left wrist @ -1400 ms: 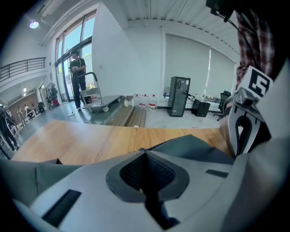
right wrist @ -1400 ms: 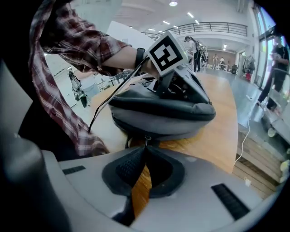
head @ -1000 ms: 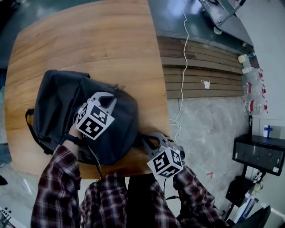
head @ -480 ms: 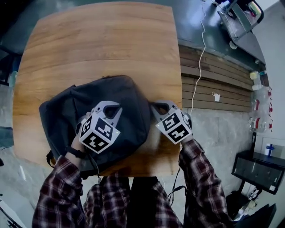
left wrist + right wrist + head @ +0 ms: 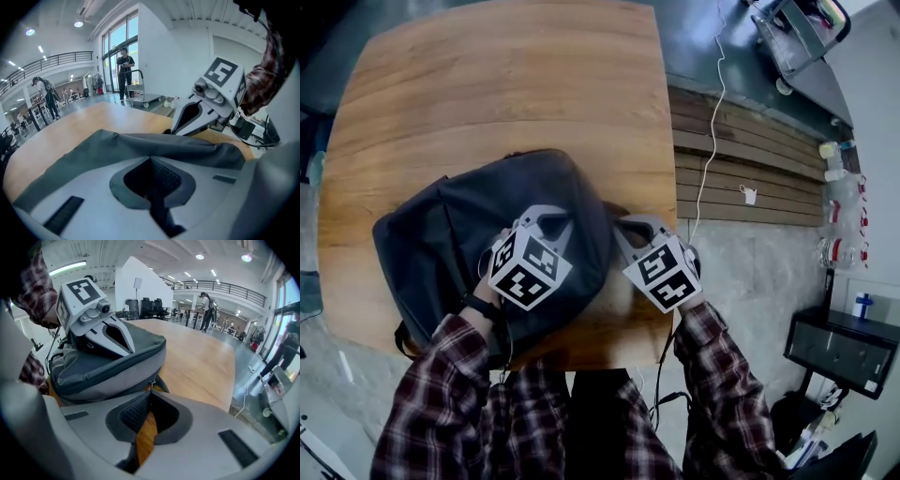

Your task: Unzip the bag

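Note:
A dark grey backpack (image 5: 459,234) lies flat on the wooden table (image 5: 487,84), near its front edge. My left gripper (image 5: 555,217) rests on the bag's right half. In the left gripper view the jaws (image 5: 151,158) are closed, with a raised fold of bag fabric (image 5: 117,145) right at their tips. My right gripper (image 5: 623,225) sits against the bag's right edge. In the right gripper view it (image 5: 150,392) is shut, and a small metal zipper pull (image 5: 150,384) stands at its tips, below the bag's side (image 5: 108,366). Each gripper shows in the other's view: the right one (image 5: 187,117) and the left one (image 5: 112,336).
The table's right edge (image 5: 664,187) runs just beside my right gripper. Beyond it lie wooden floor slats, a white cable (image 5: 708,112), bottles (image 5: 834,178) and a black shelf (image 5: 839,342). The person's plaid sleeves fill the bottom of the head view. People stand far off in the hall.
My right gripper rose from below the table's front edge to the bag's right side. The bag turned and shifted on the table. My left gripper moved right along the bag's top.

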Tool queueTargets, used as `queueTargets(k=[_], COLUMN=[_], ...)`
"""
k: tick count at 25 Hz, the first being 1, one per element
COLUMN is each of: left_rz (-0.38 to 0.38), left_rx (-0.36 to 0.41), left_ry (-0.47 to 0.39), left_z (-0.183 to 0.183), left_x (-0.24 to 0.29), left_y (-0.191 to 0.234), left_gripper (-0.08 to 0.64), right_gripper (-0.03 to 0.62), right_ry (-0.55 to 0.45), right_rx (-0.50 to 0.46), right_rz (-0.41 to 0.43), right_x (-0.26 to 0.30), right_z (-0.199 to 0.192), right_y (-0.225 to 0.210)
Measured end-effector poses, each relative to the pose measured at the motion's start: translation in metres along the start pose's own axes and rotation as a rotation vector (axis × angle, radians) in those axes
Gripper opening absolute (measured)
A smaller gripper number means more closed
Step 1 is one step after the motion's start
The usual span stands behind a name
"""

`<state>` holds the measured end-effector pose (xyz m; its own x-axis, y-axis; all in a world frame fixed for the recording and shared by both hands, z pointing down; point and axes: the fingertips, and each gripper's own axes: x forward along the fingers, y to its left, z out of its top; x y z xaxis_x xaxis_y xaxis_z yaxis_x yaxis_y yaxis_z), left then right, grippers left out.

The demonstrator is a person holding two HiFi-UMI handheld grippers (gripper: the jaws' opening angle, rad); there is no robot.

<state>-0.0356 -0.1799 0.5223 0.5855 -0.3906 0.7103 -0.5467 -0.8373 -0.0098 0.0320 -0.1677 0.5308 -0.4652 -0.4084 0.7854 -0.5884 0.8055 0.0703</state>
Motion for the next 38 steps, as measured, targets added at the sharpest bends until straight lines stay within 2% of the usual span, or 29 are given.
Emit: queueTargets(k=[8,15,18,20,26,29,33,38], left_rz=[0.0,0.031,0.05,0.079,0.162,0.131,0.045,0.019], left_rx=[-0.033,-0.058,-0.066,-0.064,-0.092,-0.073,-0.062,-0.033], left_ry=[-0.001,0.016,0.019,0.014,0.01,0.01,0.036,0.04], left_z=[0.002,0.005,0.009,0.013,0.029,0.024,0.0,-0.016], left_x=[0.005,0.008,0.011,0.014,0.012,-0.01,-0.038,-0.048], left_y=[0.008,0.015,0.019,0.022,0.036,0.028,0.0,-0.025], left_gripper=[0.008,0.008,0.008,0.009,0.008,0.008,0.008,0.008], right_gripper=[0.018,0.018,0.018,0.018,0.018,0.018,0.018,0.018], right_ry=[-0.001,-0.05,-0.074,-0.08,-0.05,-0.035,-0.022,-0.025], right_rx=[0.071,0.228,0.29,0.298,0.208,0.16,0.101,0.032], right_rz=[0.017,0.12,0.13,0.11,0.005,-0.031,-0.06,-0.058], right_x=[-0.038,-0.05,-0.054,-0.055,-0.055,-0.051,-0.039,-0.018], right_z=[-0.03,-0.033,-0.032,-0.033,-0.044,-0.045,-0.037,-0.014], right_y=[0.057,0.139,0.152,0.146,0.092,0.062,0.018,-0.025])
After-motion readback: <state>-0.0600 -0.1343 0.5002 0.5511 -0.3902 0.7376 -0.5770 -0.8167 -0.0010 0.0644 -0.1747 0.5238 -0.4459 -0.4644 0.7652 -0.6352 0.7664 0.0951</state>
